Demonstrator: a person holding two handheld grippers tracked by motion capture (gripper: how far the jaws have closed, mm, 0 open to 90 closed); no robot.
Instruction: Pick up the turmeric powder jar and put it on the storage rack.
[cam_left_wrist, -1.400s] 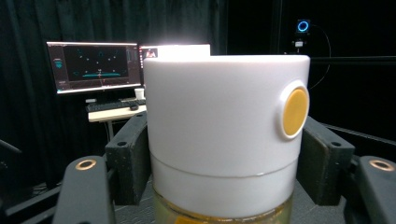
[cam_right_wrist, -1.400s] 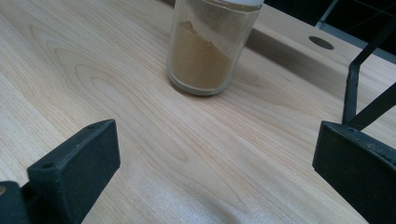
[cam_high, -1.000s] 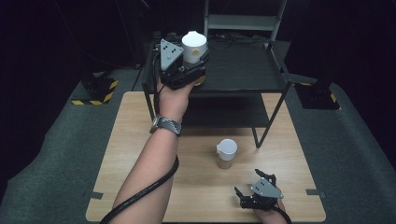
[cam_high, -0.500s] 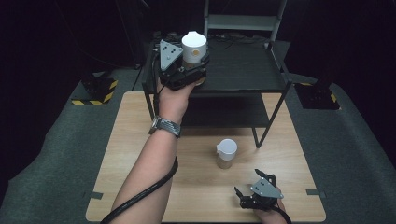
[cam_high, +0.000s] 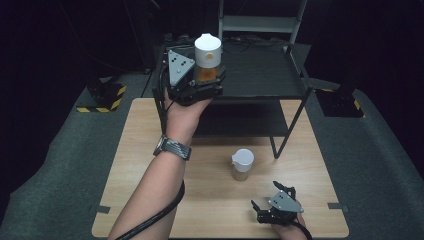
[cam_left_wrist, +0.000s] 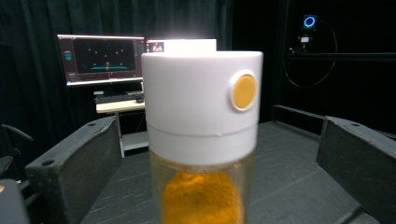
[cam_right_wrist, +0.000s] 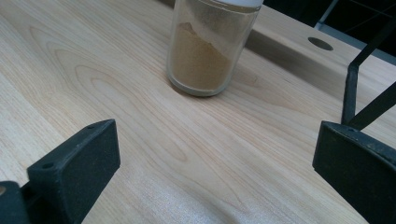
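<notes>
With our left claw (cam_high: 204, 82) we hold a clear glass spice jar with a white cap and orange powder inside (cam_high: 207, 59), raised over the front left part of the dark grey top shelf of the black metal rack (cam_high: 260, 75). In the left gripper view the jar (cam_left_wrist: 201, 140) stands upright between the jaws, which look wide of its sides there, so we judge the grip to sit lower on the glass; whether the base already touches the shelf we cannot tell.

Our right claw (cam_high: 278, 204) rests released at the near right edge of the light wooden tabletop (cam_high: 140, 150), holding nothing. Its jaws stand wide apart in the right gripper view, aimed at a second clear glass jar with a white cap and tan powder (cam_right_wrist: 210, 46), which stands on the tabletop (cam_right_wrist: 140, 140) just in front of the rack.

As we judge it, the work is about half done: the first jar is at the shelf but not yet let go, and the second jar (cam_high: 242, 164) is untouched.
</notes>
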